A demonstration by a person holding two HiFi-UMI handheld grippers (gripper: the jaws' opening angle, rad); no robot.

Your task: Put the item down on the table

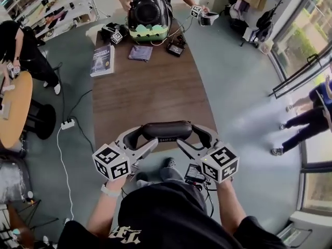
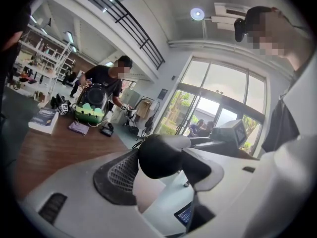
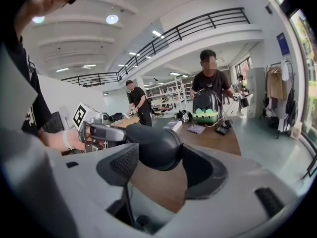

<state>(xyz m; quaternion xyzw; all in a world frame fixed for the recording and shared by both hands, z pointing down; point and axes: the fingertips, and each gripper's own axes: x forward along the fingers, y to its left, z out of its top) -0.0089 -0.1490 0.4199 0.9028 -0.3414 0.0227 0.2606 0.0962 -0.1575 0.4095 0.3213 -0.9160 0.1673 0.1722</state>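
— where's the item?
— lower centre: your left gripper [image 1: 137, 140] and right gripper [image 1: 199, 141] each pinch one end of the black case [image 1: 167, 130], at the brown table's [image 1: 150, 95] near edge.
— and the room?
— grey floor [image 1: 238, 87], glass doors [image 1: 306, 61] at right.

The left gripper [image 1: 140, 138] is clamping one end of the black oblong item [image 1: 167, 130]. In the left gripper view, both jaw pads are pressing against its rounded end. The right gripper [image 1: 199, 137] is clamping the opposite end, with a jaw bearing on either side. Both tools are angling inward, with the jaw tips facing each other across the item. A marker cube [image 1: 111, 162] is riding at the rear of each tool. Behind the left tool, the bare left forearm [image 1: 105, 214] is extending forward and wearing a pale wristband [image 1: 109, 191]. The right forearm [image 1: 231, 207] is extending likewise behind the right tool.
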